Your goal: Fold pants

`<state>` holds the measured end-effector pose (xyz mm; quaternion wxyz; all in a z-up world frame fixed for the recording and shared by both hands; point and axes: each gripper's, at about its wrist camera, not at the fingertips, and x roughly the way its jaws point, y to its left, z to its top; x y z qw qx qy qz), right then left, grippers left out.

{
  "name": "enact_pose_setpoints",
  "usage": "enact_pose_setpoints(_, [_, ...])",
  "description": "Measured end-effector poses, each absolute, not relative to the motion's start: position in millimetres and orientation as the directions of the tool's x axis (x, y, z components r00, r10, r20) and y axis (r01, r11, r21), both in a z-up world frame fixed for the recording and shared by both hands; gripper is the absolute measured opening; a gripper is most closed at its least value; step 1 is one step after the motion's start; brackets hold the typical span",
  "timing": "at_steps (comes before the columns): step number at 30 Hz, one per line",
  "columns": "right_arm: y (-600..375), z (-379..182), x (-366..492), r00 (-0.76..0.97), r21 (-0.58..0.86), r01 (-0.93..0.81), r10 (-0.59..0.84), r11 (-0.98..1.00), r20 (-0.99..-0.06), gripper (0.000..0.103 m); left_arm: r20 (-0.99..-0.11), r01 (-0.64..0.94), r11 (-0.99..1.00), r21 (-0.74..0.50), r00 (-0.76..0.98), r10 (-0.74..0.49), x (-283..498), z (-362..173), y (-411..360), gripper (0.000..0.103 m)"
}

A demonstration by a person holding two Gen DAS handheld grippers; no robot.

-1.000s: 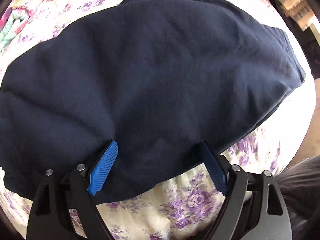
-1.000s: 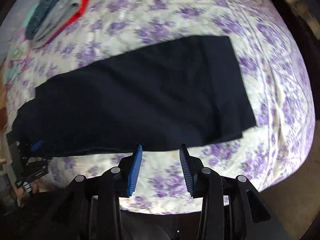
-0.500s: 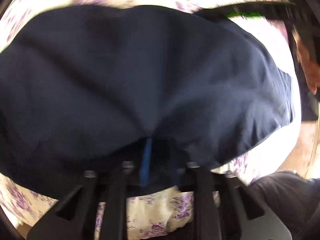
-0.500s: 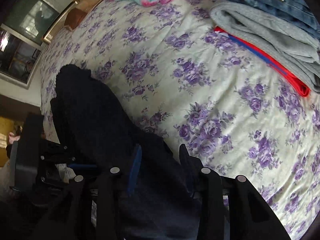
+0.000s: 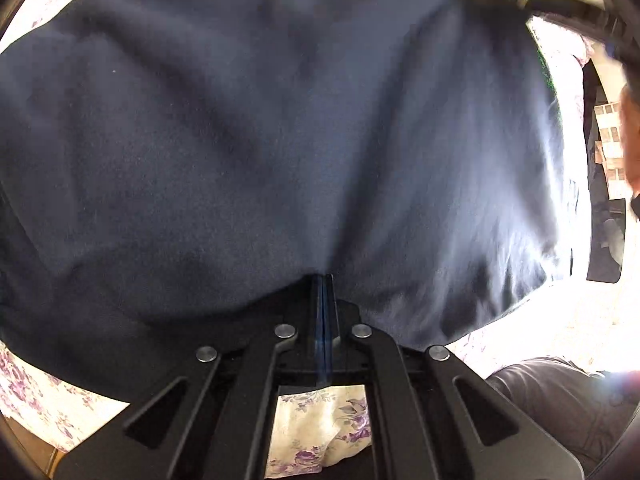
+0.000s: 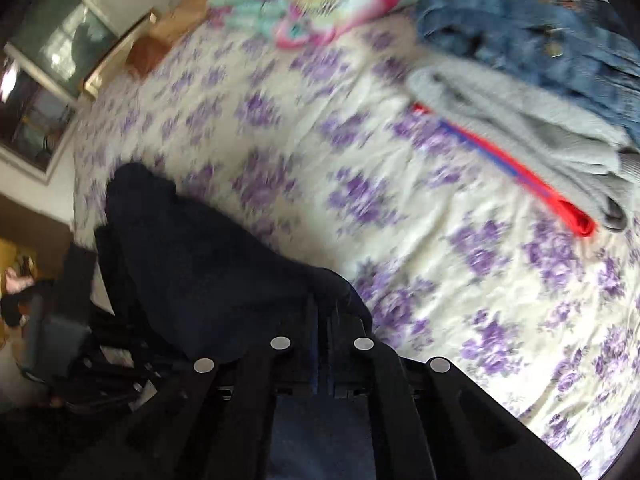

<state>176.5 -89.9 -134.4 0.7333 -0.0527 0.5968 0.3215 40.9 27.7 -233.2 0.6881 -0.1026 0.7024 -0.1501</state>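
The floral bed [image 6: 420, 208] carries the navy pants [image 5: 280, 140], spread wide ahead of the left gripper [image 5: 323, 280], long axis across its fingers. The right gripper [image 6: 326, 312] and left both pinch the pants' near edge, fingers closed.

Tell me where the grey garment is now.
In the right wrist view, the grey garment lies at the upper right on the floral bedsheet, under the jeans and over a red garment.

Right gripper [image 6: 325, 312]: fingers pinched together on dark pants [image 6: 192, 256].
Beyond fingers: floral bed [image 6: 320, 128].
Far right: folded clothes [image 6: 520, 108].
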Motion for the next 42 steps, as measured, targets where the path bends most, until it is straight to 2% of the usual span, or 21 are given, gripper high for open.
enact_pose_setpoints(4, [-79,-176,175,0.123,0.19,-0.53,0.297,0.827,-0.947,0.003,-0.932,0.053,0.931,-0.362,-0.043,-0.36,42,-237,23,0.002])
enact_pose_setpoints(7, [-78,-216,184,0.059,0.248,-0.458,0.307,0.853,-0.95,0.007,-0.922,0.043,0.922,-0.386,-0.05,-0.384,45,-237,28,0.002])
enact_pose_setpoints(10, [-82,-210,187,0.032,0.274,-0.446,0.321,0.852,-0.946,0.013,-0.914,0.03,0.914,-0.404,-0.056,-0.402,35,-242,31,0.001])
enact_pose_setpoints(12, [-94,-192,187,0.043,0.28,-0.427,0.329,0.86,-0.943,0.037,-0.92,0.033,0.921,-0.388,-0.068,-0.385,34,-239,32,0.001])
enact_pose_setpoints(14, [-110,-159,178,0.136,0.254,-0.418,0.336,0.872,-0.932,0.046,-0.944,0.101,0.939,-0.33,-0.031,-0.329,38,-217,28,0.001])
enact_pose_setpoints(15, [-122,-141,172,0.191,0.239,-0.412,0.34,0.879,-0.921,0.058,-0.943,0.13,0.934,-0.331,-0.002,-0.334,44,-200,28,0.001])
enact_pose_setpoints(17, [-149,-112,154,0.297,0.208,-0.378,0.331,0.902,-0.896,0.069,-0.92,0.175,0.91,-0.376,0.052,-0.389,55,-174,19,0.005])
enact_pose_setpoints(18, [-163,-105,144,0.325,0.2,-0.359,0.322,0.912,-0.889,0.069,-0.907,0.197,0.898,-0.393,0.077,-0.414,64,-162,13,0.013])
enact_pose_setpoints(19, [-176,-103,133,0.335,0.2,-0.334,0.314,0.921,-0.888,0.069,-0.903,0.218,0.894,-0.391,0.096,-0.419,73,-155,5,0.026])
enact_pose_setpoints(20, [-185,-106,122,0.336,0.213,-0.305,0.314,0.928,-0.888,0.069,-0.909,0.233,0.9,-0.368,0.111,-0.401,86,-153,-5,0.032])
enact_pose_setpoints(22, [-201,-116,97,0.321,0.262,-0.258,0.338,0.93,-0.885,0.047,-0.915,0.252,0.9,-0.357,0.103,-0.391,111,-159,-27,0.035])
enact_pose_setpoints(23, [-206,-122,86,0.307,0.278,-0.235,0.342,0.931,-0.888,0.021,-0.909,0.252,0.891,-0.377,0.082,-0.408,126,-168,-38,0.035])
enact_pose_setpoints(24, [-204,-128,77,0.298,0.281,-0.211,0.335,0.936,-0.894,0.015,-0.908,0.247,0.888,-0.387,0.062,-0.413,137,-175,-45,0.029])
enact_pose_setpoints(25, [-204,-132,68,0.298,0.283,-0.197,0.332,0.939,-0.895,0.016,-0.913,0.256,0.888,-0.382,0.041,-0.405,145,-182,-51,0.015])
enact_pose_setpoints(26, [-205,-134,59,0.295,0.287,-0.192,0.334,0.939,-0.895,0.016,-0.922,0.276,0.89,-0.364,0.027,-0.385,151,-187,-62,0.01])
enact_pose_setpoints(31, [-197,-148,24,0.243,0.32,-0.198,0.363,0.927,-0.9,0.016,-0.957,0.324,0.903,-0.283,-0.029,-0.289,173,-216,-96,0.009])
enact_pose_setpoints(36, [-173,-176,7,0.185,0.352,-0.207,0.39,0.913,-0.902,0.016,-0.952,0.307,0.902,-0.304,-0.061,-0.3,186,-223,-94,0.009])
enact_pose_setpoints(38, [-162,-188,2,0.144,0.314,-0.213,0.347,0.925,-0.927,0.016,-0.947,0.298,0.9,-0.318,-0.066,-0.313,190,-223,-88,0.008])
enact_pose_setpoints(40, [-150,-213,-6,0.023,0.266,-0.216,0.277,0.939,-0.96,0.019,-0.941,0.274,0.901,-0.337,-0.073,-0.33,194,-225,-74,0.006])
enact_pose_setpoints(42, [-139,-220,-15,0.031,0.205,-0.259,0.22,0.944,-0.975,0.018,-0.933,0.241,0.902,-0.359,-0.084,-0.349,196,-229,-63,0.005])
